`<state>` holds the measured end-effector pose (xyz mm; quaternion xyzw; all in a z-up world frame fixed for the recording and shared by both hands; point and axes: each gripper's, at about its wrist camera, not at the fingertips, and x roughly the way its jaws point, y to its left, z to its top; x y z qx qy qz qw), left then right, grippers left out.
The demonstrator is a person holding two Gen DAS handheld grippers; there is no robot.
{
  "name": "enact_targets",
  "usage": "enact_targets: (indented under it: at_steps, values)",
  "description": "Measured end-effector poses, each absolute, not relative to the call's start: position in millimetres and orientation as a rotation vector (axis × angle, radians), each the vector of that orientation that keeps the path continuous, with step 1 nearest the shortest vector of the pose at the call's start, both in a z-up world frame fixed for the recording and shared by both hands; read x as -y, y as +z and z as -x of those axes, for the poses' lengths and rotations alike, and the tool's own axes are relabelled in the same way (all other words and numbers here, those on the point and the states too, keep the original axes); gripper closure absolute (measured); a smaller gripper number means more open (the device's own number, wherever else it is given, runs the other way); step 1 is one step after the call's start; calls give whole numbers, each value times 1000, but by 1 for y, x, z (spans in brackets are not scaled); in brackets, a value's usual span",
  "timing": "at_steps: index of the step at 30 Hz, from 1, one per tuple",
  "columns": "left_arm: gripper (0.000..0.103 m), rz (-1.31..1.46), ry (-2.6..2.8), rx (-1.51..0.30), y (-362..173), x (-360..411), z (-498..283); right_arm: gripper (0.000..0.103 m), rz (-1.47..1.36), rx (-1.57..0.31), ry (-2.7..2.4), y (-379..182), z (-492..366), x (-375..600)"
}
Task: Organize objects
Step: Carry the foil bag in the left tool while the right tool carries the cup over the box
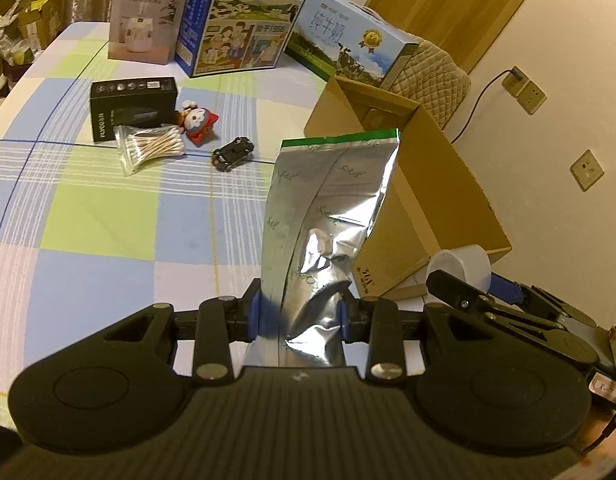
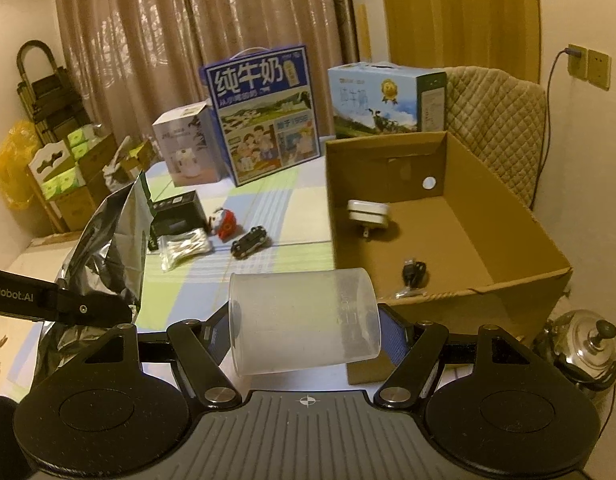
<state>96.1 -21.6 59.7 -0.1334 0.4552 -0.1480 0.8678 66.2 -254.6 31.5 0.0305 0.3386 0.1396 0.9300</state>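
My right gripper (image 2: 306, 334) clamps a translucent plastic cup (image 2: 304, 320) lying crosswise; the open brown cardboard box (image 2: 507, 236) sits ahead-right, nearer it. My left gripper (image 1: 300, 316) pinches an upright crinkled silver foil pouch (image 1: 327, 208).

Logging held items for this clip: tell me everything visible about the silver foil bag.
The foil bag is a shiny silver pouch with a green strip along its top edge and faint green print. It is crumpled low down, stands roughly upright and leans slightly, clear of the table. The left gripper pinches its lower part between blue pads. The cardboard box sits behind it.
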Motion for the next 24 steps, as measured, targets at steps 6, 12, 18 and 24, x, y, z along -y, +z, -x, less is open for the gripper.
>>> enact_targets:
  at_steps: [6,12,18,24]
  values:
    - [73,279,-325,-948,61,32,-101,34,-78,-689,270,34,-67,265]
    - [73,276,-334,-947,64,42,-106,34,-85,-681,248,36,-71,278]
    - [73,279,-344,-944,69,56,-114,34,-84,-670,225,41,-77,291]
    - [73,275,-366,-942,74,75,-123,34,-92,-658,205,44,-81,304]
